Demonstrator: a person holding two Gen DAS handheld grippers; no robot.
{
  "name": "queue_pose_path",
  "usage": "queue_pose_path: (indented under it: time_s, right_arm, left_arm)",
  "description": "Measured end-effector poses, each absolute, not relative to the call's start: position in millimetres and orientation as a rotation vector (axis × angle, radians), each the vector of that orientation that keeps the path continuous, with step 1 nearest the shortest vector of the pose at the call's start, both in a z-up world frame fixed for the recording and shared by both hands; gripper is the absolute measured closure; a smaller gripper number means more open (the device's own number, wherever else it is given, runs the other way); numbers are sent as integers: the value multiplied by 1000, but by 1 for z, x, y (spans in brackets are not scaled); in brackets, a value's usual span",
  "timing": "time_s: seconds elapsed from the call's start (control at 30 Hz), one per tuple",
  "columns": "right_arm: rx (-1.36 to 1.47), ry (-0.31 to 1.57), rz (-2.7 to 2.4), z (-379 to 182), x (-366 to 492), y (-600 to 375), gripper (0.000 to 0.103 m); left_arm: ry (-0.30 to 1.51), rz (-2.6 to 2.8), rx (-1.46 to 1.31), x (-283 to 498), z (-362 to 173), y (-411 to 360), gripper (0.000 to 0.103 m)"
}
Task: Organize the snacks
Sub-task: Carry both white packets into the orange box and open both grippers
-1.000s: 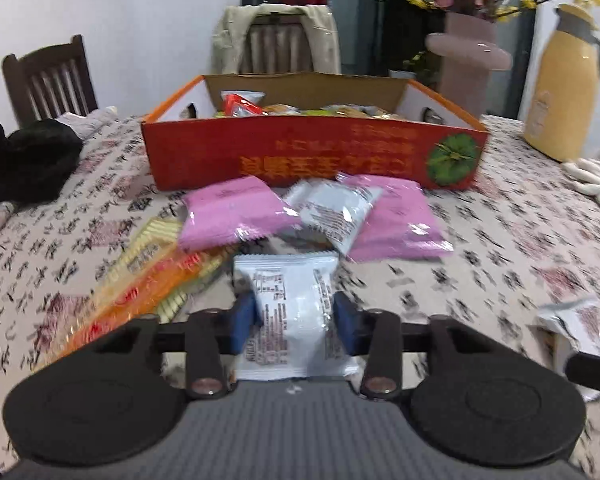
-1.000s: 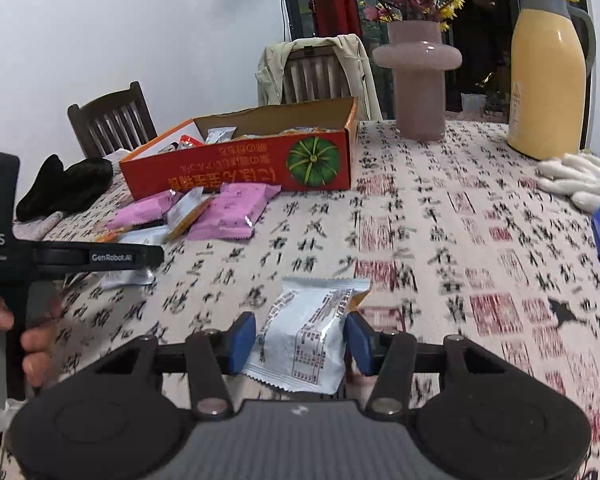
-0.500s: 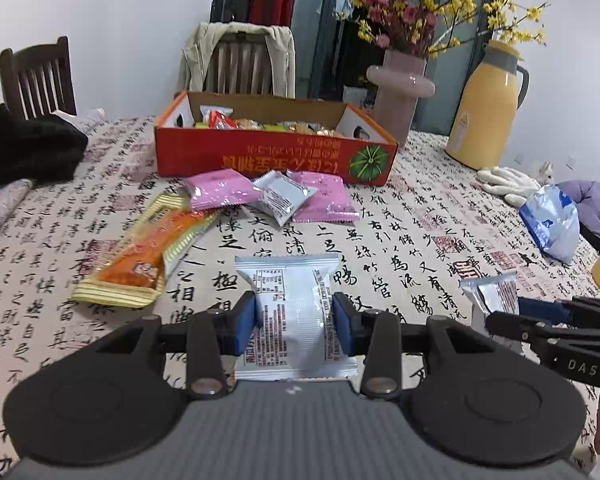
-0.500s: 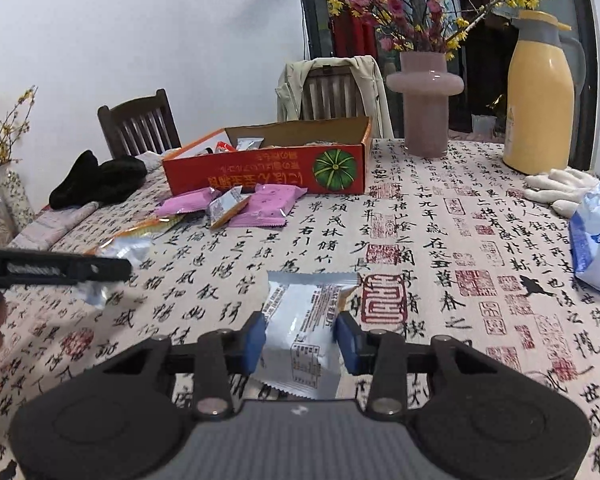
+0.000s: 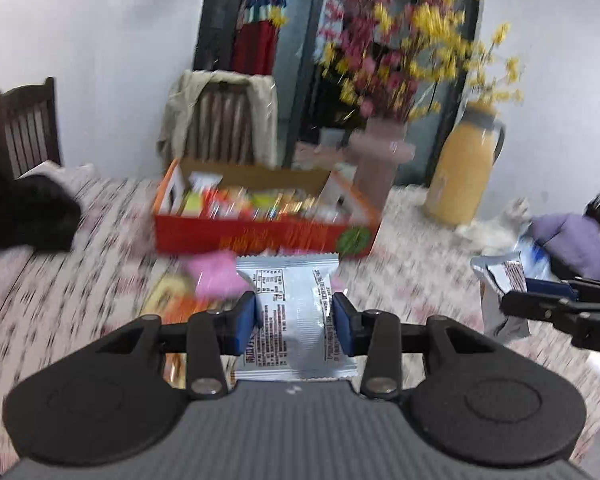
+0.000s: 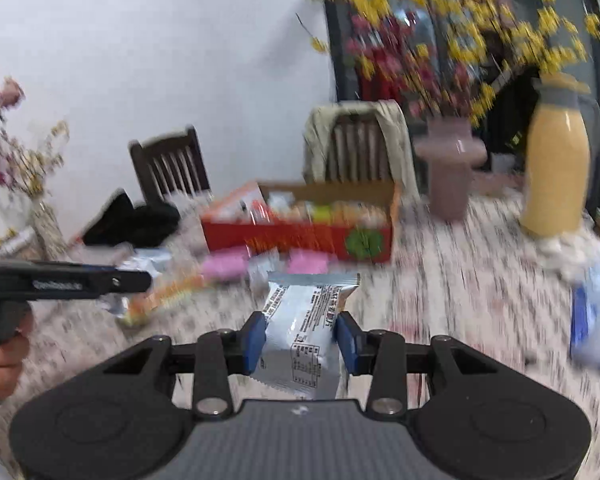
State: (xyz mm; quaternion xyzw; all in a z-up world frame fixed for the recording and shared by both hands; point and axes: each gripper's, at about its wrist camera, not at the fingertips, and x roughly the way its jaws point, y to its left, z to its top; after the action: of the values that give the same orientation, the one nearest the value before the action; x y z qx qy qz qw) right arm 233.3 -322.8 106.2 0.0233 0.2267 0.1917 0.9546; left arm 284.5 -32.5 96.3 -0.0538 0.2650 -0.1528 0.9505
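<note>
At the far left of the counter (image 5: 52, 312) a black bundle (image 5: 24, 216) lies in front of a dark chair (image 5: 24, 124). The left gripper (image 5: 295, 316) is raised above the cloth, its blue fingers (image 5: 246, 317) pinching a silver snack packet (image 5: 296, 312) by its two sides. Beyond it the red cardboard box (image 5: 260, 236) already holds a good heap of mixed snacks, so much of the sorting looks done. Left over on the counter just in front of the box are pink packets (image 6: 224, 267) and an orange wrapper (image 6: 164, 294); the blur hides any finer count. Further right the right gripper (image 6: 300, 340) is lifted too, its fingers (image 6: 346, 344) closed on a second silver packet (image 6: 300, 336), tilted slightly. Both packets seem bound for the box, with the loose ones still to follow. Behind, a pink vase (image 6: 448, 172) of blossoms and a yellow thermos (image 6: 556, 172) stand well clear.
</note>
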Motion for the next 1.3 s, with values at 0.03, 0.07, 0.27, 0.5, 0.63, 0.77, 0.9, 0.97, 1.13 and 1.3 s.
queue_pose_path:
  time_s: [0.03,0.07,0.27,0.5,0.63,0.77,0.9,0.97,1.13,1.3]
  right_arm:
    - [45,439,403,123,243,-324,65]
    - [43,429,412,135,252,-324,65]
    - [-32,423,423,173,367,-303,65]
    - [-26,581,381,112,531,-270,65]
    - [-30,653,354,68,588,-252,65]
    - [-28,681,356,41,618,-238,63]
    - [-65,663,341,31,622,-234,56]
    - [-65,638,333,33,618,-238,48]
    - [-57,615,315,51,602,-250,46]
    - [-66,580,304,77,570,-258,45]
  left_arm:
    - [530,-331,-125,298,107,-30,62]
    - [521,-341,-134,311,116,-29,62]
    - [555,-365,-180,433,141,-38,62]
    - [648,-314,-194,561,105,-58,62]
    - [739,-280,-229,624,75,-62,62]
    - [756,-288,-228,662,52,-70,61]
    - [768,-271,-206,682,38,-75,38]
    - [739,-283,-220,674,37,-69,31]
    - [712,-283,-191,649,53,-58,26]
    - [678,-272,-158,610,81,-46,23]
